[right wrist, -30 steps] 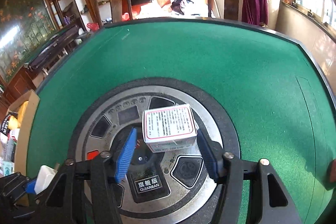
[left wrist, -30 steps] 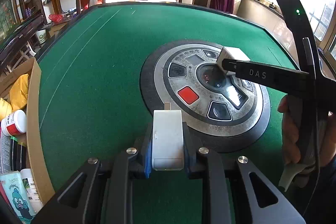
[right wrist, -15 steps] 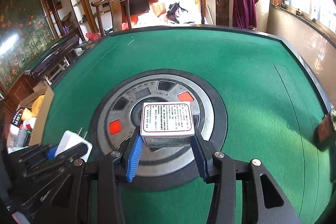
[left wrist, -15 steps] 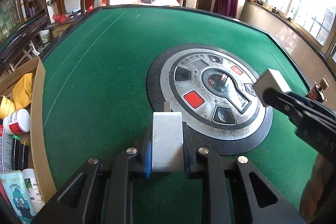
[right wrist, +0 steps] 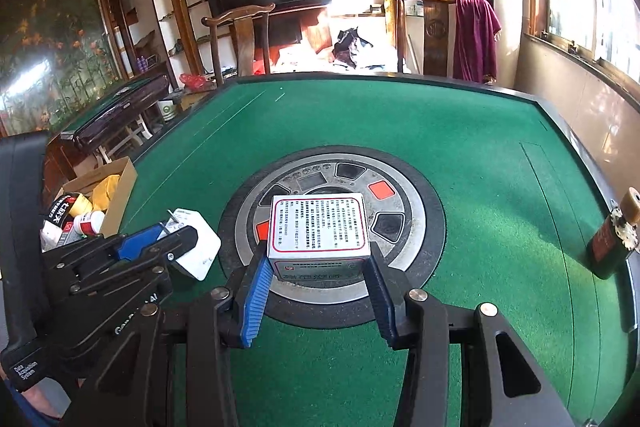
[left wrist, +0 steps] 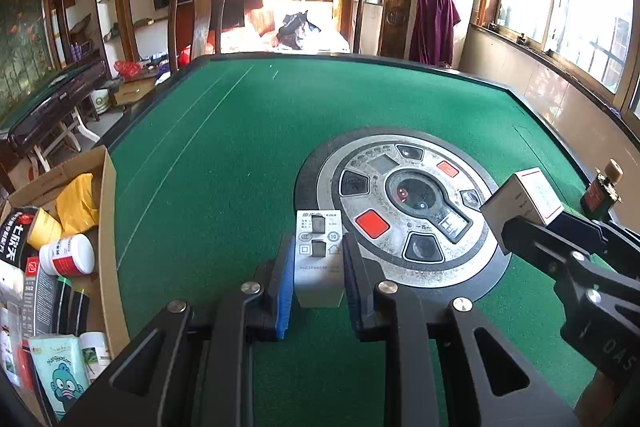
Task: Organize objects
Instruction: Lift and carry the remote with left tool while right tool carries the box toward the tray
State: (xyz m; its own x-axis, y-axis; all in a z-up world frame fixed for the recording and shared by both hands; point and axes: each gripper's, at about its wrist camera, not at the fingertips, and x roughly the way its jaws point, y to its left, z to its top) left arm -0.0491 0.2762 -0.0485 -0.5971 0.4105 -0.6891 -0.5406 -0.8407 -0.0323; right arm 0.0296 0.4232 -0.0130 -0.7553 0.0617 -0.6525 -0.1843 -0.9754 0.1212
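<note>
My left gripper (left wrist: 318, 259) is shut on a white plug adapter (left wrist: 319, 259) and holds it above the green felt table (left wrist: 224, 155), near its front. The adapter also shows in the right wrist view (right wrist: 196, 247). My right gripper (right wrist: 318, 263) is shut on a white medicine box (right wrist: 318, 229) with a red-framed label, held above the round metal centre panel (right wrist: 404, 211). The box also shows at the right of the left wrist view (left wrist: 524, 197).
A cardboard box (left wrist: 106, 227) full of bottles and packets stands off the table's left edge. A dark bottle (right wrist: 612, 243) stands at the table's right edge. Two wooden chairs (left wrist: 200, 23) stand behind the table.
Both grippers have pulled back toward the table's front with their objects. The right gripper has lifted the medicine box off the centre panel and moved it right. The adapter now shows its label side.
</note>
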